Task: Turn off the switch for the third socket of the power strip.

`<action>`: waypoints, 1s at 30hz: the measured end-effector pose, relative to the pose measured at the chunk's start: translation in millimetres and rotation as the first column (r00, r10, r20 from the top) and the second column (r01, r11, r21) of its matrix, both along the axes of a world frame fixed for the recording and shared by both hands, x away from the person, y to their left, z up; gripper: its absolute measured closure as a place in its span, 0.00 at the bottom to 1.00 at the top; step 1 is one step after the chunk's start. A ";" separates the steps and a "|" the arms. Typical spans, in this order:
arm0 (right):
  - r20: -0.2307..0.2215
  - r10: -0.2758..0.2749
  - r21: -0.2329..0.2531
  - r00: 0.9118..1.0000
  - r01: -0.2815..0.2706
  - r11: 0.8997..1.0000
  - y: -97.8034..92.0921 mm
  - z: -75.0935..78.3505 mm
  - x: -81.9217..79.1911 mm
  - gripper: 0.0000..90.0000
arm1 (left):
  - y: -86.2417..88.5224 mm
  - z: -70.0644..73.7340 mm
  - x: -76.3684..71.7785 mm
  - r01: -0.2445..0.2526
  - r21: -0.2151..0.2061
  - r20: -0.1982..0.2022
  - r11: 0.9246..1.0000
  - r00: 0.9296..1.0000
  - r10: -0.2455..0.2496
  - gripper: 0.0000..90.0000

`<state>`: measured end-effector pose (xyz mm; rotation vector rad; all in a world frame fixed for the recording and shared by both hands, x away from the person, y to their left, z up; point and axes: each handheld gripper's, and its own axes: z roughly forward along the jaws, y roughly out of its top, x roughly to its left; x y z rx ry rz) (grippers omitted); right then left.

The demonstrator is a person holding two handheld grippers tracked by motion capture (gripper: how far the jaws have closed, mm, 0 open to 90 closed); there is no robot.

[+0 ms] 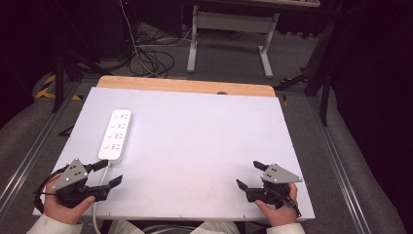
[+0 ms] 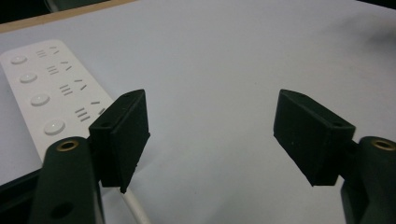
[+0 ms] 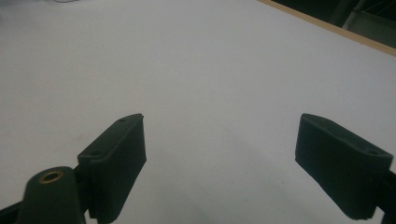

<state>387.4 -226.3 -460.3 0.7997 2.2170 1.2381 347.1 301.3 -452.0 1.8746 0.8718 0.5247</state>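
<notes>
Near the table's [image 1: 195, 146] front edge, the left claw [image 1: 108, 173] and right claw [image 1: 249, 174] both rested with jaws spread, holding nothing. Just beyond the left claw, toward the left edge, lay a long white plastic power strip [image 1: 116, 134], sockets facing up.

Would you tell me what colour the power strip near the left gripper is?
The power strip is white with small grey socket slots, clearest in the left gripper view.
</notes>
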 end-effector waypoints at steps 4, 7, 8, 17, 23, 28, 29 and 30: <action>-0.004 -0.002 -0.002 1.000 0.002 1.000 0.8 -0.3 0.1 0.18 | 2.7 4.4 4.4 -0.010 -0.011 -0.035 1.000 0.999 0.009 0.35; -0.010 0.001 -0.001 1.000 -0.001 1.000 1.3 -1.1 1.0 0.18 | 4.3 6.8 6.8 -0.011 -0.023 -0.048 1.000 0.999 0.010 0.35; -0.008 0.003 -0.003 1.000 -0.003 1.000 1.2 -1.3 1.5 0.18 | 5.6 10.0 8.5 -0.011 -0.038 -0.055 0.999 0.998 0.009 0.35; -0.011 0.005 -0.001 1.000 -0.005 1.000 1.2 -1.4 2.1 0.18 | 9.1 25.1 17.1 -0.016 -0.024 -0.061 1.000 0.998 0.014 0.35; -0.019 0.003 -0.001 1.000 -0.003 1.000 1.6 -1.8 2.2 0.18 | 10.1 32.6 22.3 -0.014 0.000 -0.073 1.000 0.997 0.014 0.34; -0.019 0.007 0.000 1.000 -0.007 1.000 1.6 -1.8 2.3 0.18 | 11.5 38.3 27.4 -0.007 0.008 -0.085 1.000 0.996 0.008 0.33; -0.015 0.008 0.000 1.000 -0.008 1.000 1.6 -1.8 2.5 0.18 | 12.0 39.4 28.6 -0.007 0.008 -0.082 1.000 0.997 0.007 0.33; -0.018 0.006 0.001 1.000 -0.006 1.000 1.8 -1.9 2.1 0.18 | 12.3 40.5 29.7 -0.008 0.006 -0.083 1.000 0.997 0.009 0.33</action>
